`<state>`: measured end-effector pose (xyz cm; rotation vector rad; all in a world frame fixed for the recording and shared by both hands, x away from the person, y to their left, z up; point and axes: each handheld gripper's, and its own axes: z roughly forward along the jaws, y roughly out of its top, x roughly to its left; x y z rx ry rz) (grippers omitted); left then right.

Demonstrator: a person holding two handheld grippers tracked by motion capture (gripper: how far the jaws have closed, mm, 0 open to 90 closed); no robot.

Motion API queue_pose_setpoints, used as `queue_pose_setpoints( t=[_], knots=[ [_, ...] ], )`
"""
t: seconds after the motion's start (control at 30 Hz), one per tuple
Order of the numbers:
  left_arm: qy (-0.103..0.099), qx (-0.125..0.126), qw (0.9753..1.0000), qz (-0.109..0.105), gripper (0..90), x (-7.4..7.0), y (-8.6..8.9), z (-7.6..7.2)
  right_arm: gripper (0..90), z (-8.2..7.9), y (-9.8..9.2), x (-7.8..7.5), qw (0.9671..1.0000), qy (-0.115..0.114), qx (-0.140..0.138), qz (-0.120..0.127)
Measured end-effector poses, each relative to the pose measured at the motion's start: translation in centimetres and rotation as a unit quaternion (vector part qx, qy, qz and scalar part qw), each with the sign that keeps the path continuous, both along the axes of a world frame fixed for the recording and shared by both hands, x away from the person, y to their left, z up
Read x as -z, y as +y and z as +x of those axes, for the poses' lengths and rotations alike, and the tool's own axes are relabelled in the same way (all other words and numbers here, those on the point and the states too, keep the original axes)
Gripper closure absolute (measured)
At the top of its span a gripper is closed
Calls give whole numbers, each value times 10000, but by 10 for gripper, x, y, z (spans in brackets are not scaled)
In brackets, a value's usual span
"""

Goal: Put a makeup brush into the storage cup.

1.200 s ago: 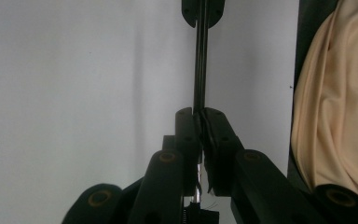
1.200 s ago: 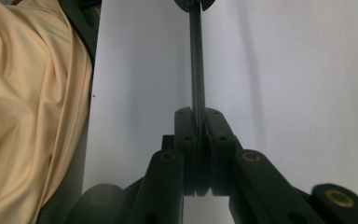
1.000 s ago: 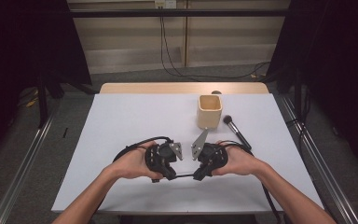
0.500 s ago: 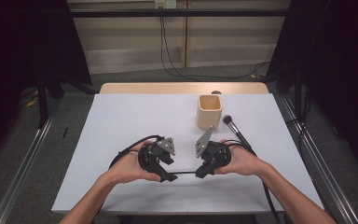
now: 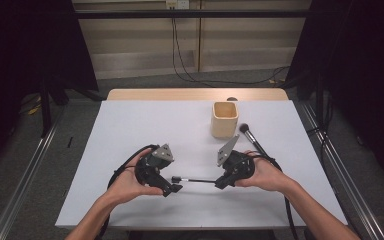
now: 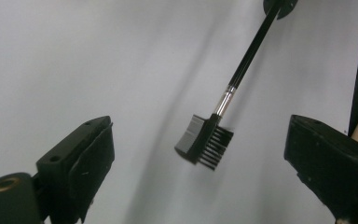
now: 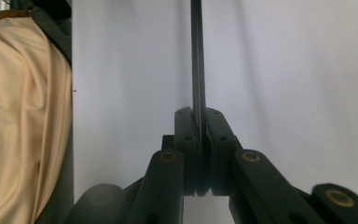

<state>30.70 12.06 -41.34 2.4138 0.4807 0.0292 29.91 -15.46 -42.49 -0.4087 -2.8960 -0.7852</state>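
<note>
the left gripper [image 5: 172,188] has spread its jaws and let go of the brow comb [image 6: 204,142], now pinched only by the right gripper [image 5: 219,183] at its 3 o'clock; handover looks complete.

White table [image 5: 145,125] with a wooden strip along the far edge. Right of centre toward the far side, a square wooden cup [image 5: 224,119]; just beside it to the right, a black makeup brush [image 5: 250,137] lying flat.
</note>
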Motion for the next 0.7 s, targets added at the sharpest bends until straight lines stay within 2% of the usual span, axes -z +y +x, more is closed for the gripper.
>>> queue_pose_setpoints(
  t=[0.1,0.17,0.27,0.37,0.47,0.6,0.67,0.7],
  knots=[
    [-10,-193,9998,-53,83,-1,8,2,858,-1,-4,2,9999,76,86,68],
    [-13,-211,9997,-94,83,0,11,1,858,-2,-7,2,9998,35,144,94],
    [5,-290,9995,-153,62,2,14,-1,858,-1,-13,2,9991,38,340,267],
    [-68,-289,9995,-89,51,6,15,-2,858,-2,-19,4,9981,56,504,358],
    [-56,-429,9989,-179,51,9,17,-1,857,-2,-24,6,9967,88,717,370],
    [-255,-581,9975,-298,44,10,20,-3,858,-1,-34,10,9938,37,953,577],
    [-515,-745,9953,-334,33,10,20,-6,858,-2,-36,12,9926,35,1025,651],
    [-610,-761,9949,-273,31,11,21,-7,858,-3,-37,12,9919,46,1076,679]
  ],
)
